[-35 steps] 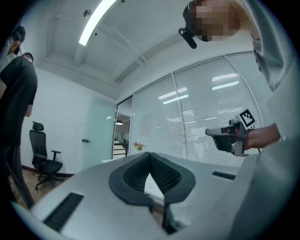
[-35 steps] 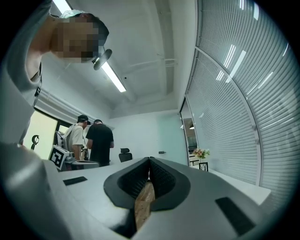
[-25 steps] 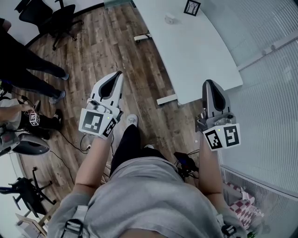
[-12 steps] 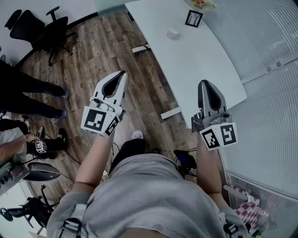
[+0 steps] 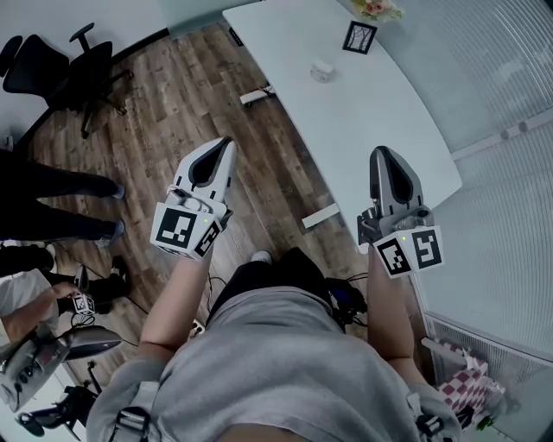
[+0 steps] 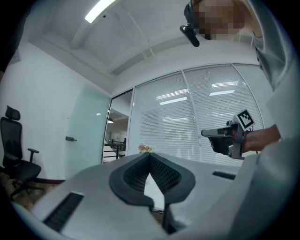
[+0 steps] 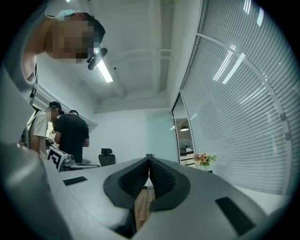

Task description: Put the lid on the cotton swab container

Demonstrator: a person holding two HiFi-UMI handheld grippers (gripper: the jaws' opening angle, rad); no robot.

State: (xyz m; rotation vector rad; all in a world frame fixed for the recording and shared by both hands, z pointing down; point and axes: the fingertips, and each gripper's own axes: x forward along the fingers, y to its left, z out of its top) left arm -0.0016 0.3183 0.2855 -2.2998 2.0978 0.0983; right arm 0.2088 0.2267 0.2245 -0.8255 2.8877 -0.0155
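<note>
**Both grippers empty, container waits far up the tabletop**

Head view looks down on a wood plank floor [image 5: 173, 104], with a long white tabletop [image 5: 380, 129] running up the right side and slatted blinds [image 5: 501, 216] beyond it. A black office chair [image 5: 73, 73] stands in the far left corner. A bystander's dark trouser legs [image 5: 52, 186] show at the left edge.

The person stands at the near end of the tabletop, arms out front. The left gripper [image 5: 226, 143] hangs over the floor. Its own view shows the fingers [image 6: 161, 176] pressed together at the tips, nothing between them. The right gripper [image 5: 384, 152] sits over the near corner of the tabletop, its fingers [image 7: 161, 180] also closed tip to tip, pinching nothing.

Up at the far end stand a small black picture frame [image 5: 357, 36] and a bunch of flowers [image 5: 377, 8]. Just this side of the frame is the small white container [image 5: 321, 70], alone on the tabletop and well apart from both grippers. It's too small to make out a lid.
</note>
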